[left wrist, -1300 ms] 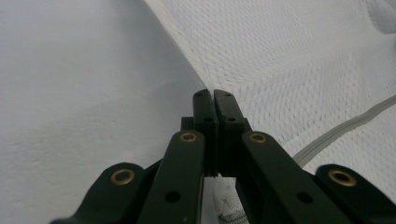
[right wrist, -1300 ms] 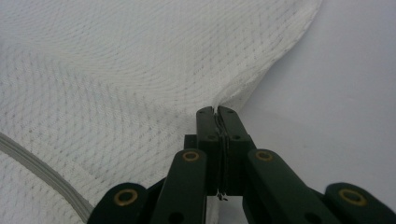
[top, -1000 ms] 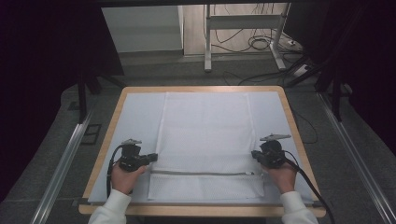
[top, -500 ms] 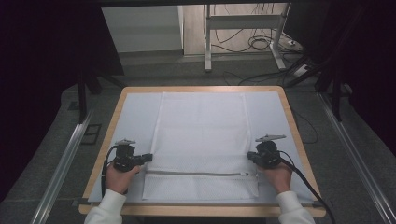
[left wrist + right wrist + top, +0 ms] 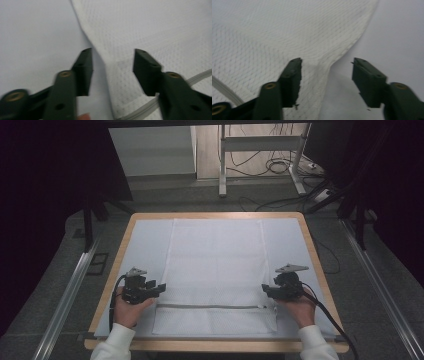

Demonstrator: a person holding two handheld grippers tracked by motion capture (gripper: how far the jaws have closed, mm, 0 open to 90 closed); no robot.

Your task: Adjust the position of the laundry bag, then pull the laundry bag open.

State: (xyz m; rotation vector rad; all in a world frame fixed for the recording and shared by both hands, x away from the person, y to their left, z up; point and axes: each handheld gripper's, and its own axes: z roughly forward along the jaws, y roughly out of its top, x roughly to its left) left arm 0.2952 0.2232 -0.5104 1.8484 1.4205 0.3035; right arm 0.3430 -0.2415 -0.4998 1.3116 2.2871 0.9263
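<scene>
The mesh bag (image 5: pixel 215 270) lies flat at the middle of the table (image 5: pixel 305 227), on a white mat (image 5: pixel 142 245), with its zipper (image 5: pixel 207 306) running across near the person's edge.

High view: the left gripper (image 5: pixel 157 288) sits at the bag's left edge and the right gripper (image 5: pixel 266 290) at its right edge, both just above the zipper line. Each is carried by a hand (image 5: pixel 127 312) entering from the bottom edge. A cable (image 5: pixel 330 317) trails from the right gripper over the mat.

Left gripper view: the fingers (image 5: pixel 83 71) have just been opening and stand apart. The bag's edge (image 5: pixel 107 75) passes between them, unpressed. The zipper (image 5: pixel 197 76) shows at lower right.

Right gripper view: the fingers (image 5: pixel 289 80) have just been opening and stand wide. The bag's edge (image 5: pixel 322 75) lies between them, not gripped; a small raised fold shows there.

Beyond the table: a metal stand (image 5: pixel 222 165), floor cables (image 5: pixel 280 167), and a rail (image 5: pixel 70 295) along each side. Nothing lies between the grippers except the bag.
</scene>
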